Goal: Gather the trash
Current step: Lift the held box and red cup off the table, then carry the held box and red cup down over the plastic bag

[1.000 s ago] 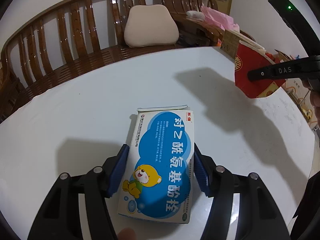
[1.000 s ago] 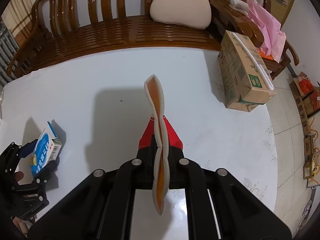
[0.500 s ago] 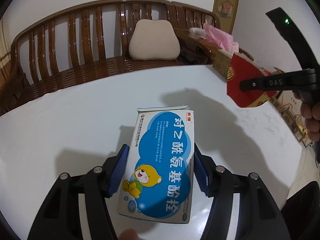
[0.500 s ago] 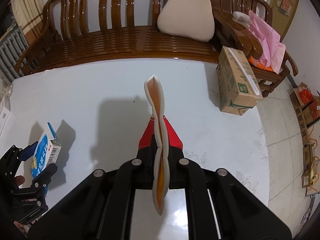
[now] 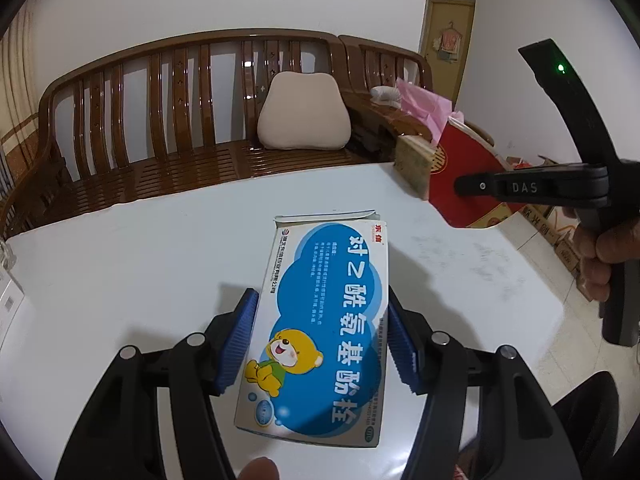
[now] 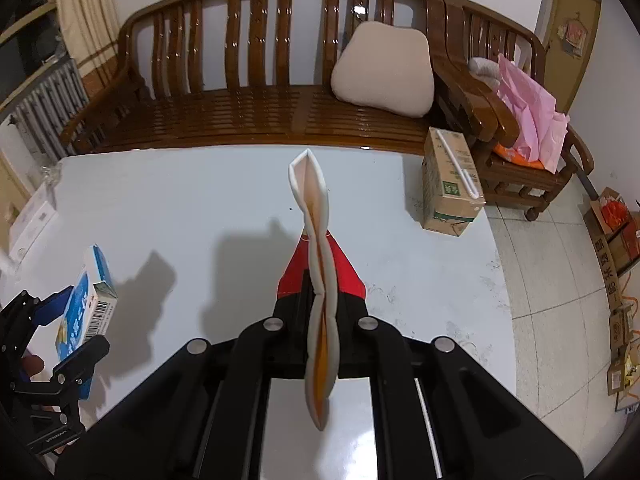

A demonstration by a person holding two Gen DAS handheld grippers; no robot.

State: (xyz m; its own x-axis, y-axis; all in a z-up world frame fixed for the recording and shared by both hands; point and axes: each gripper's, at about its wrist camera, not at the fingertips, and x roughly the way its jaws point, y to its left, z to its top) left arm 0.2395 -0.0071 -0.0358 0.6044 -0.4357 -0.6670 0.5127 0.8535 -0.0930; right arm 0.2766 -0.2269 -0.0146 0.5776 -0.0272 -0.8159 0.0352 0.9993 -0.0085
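L claw (image 5: 320, 336) grips 1 box (image 5: 320, 332); R claw (image 6: 320, 296) 1 packet (image 6: 316, 240).

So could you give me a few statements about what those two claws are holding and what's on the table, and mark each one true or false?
1. The left claw is shut on the blue medicine box. True.
2. The right claw is open, holding nothing. False: it grips a flattened red packet.
3. A brown carton stands near the white table edge. True.
4. The medicine box shows a cartoon cat. False: it is a yellow bear.
5. A beige cushion sits on the wooden bench. True.
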